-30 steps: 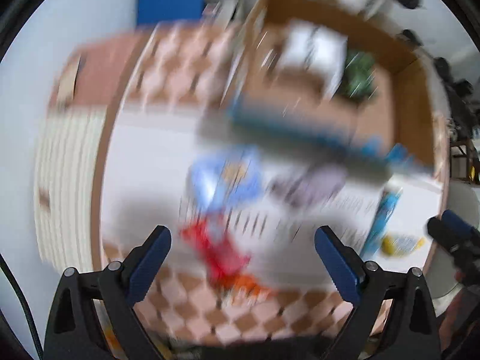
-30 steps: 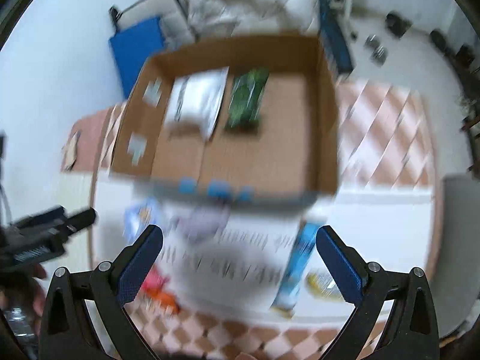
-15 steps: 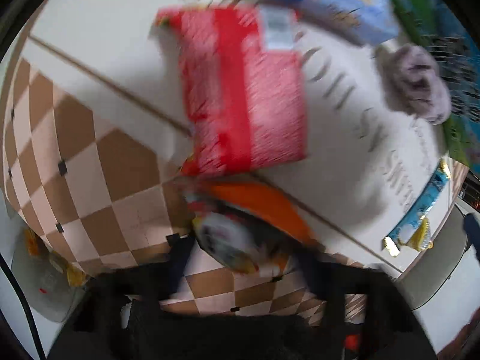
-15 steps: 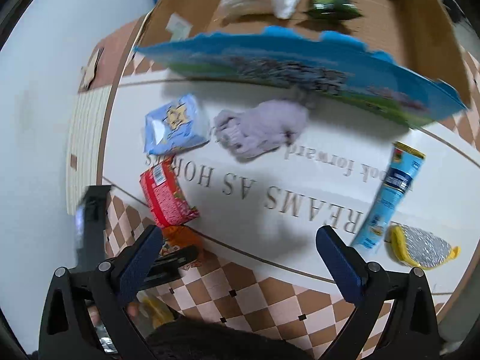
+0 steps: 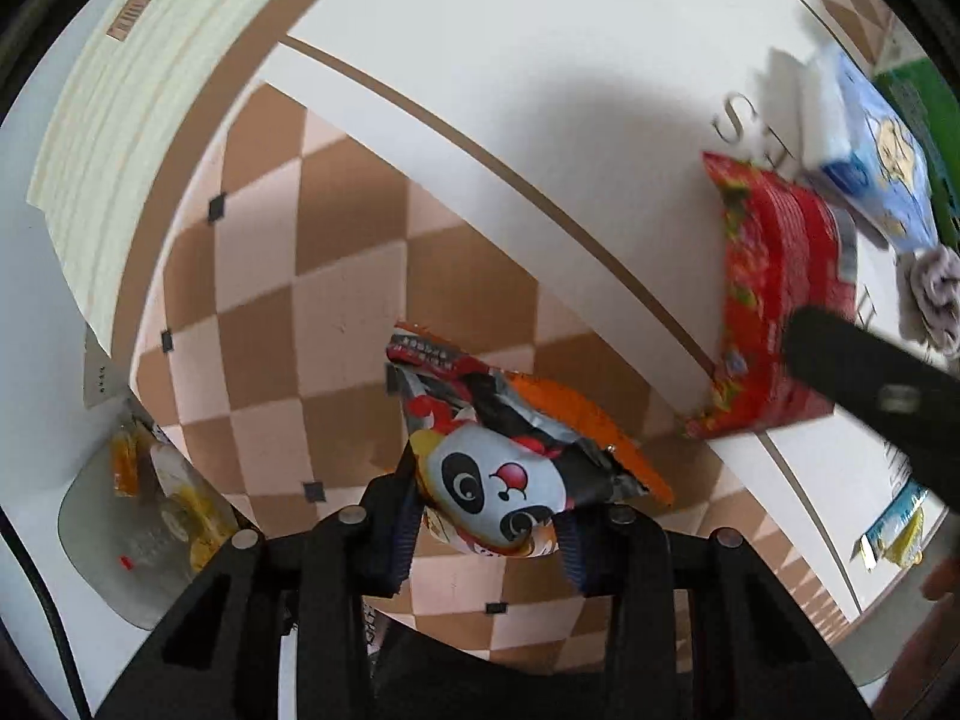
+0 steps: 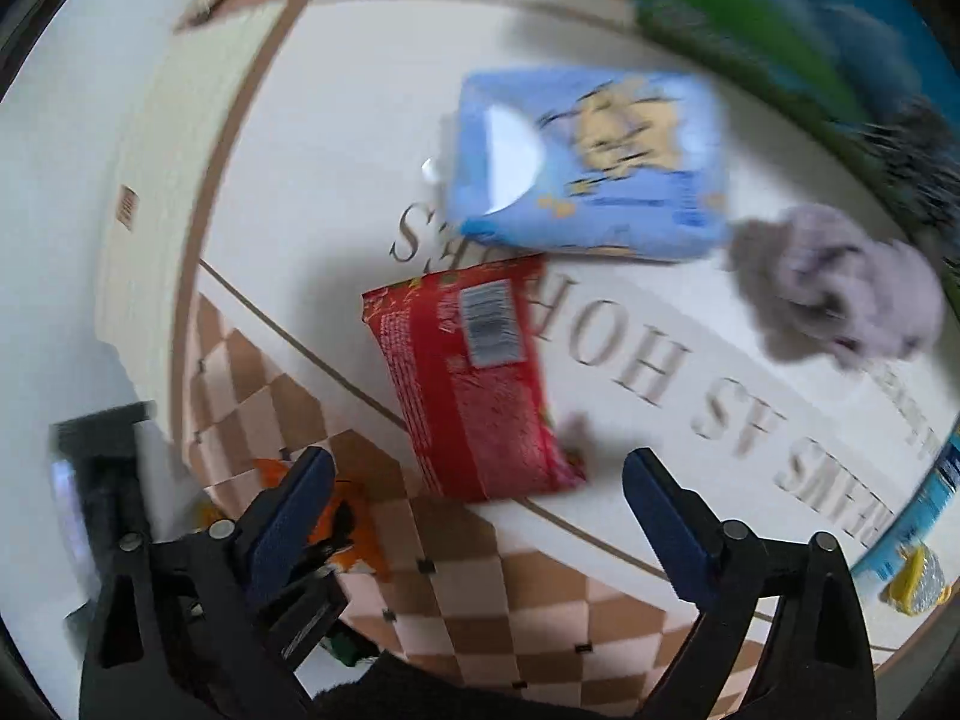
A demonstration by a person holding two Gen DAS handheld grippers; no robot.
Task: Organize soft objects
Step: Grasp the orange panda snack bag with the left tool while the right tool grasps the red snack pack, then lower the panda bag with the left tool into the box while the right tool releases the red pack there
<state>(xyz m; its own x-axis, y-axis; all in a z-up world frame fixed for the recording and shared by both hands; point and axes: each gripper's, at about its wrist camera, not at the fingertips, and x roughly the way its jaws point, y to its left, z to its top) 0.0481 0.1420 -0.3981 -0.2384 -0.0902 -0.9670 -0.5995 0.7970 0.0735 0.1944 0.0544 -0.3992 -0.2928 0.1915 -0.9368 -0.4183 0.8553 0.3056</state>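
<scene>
My left gripper [image 5: 489, 525] is shut on an orange snack bag with a panda face [image 5: 510, 456], over the checkered mat. A red snack pack [image 5: 774, 306] lies to its right on the white mat, and the right gripper's dark finger crosses in front of it. In the right wrist view my right gripper [image 6: 474, 501] is open and hangs just above the near end of the red pack [image 6: 474, 384]. A blue tissue pack [image 6: 594, 162] and a grey cloth [image 6: 840, 288] lie beyond it. The orange bag [image 6: 345, 531] shows at lower left.
A white mat with lettering [image 6: 690, 372] lies over a brown checkered mat [image 5: 288, 312]. The printed blue-green box wall [image 6: 810, 30] stands at the far right. A blue tube [image 6: 933, 498] and a yellow foil piece [image 6: 921, 582] lie at the right edge. A grey tray with bottles [image 5: 150, 516] sits at the left.
My left gripper has closed on the orange panda bag. My right gripper has dropped lower and closer over the red pack, still open.
</scene>
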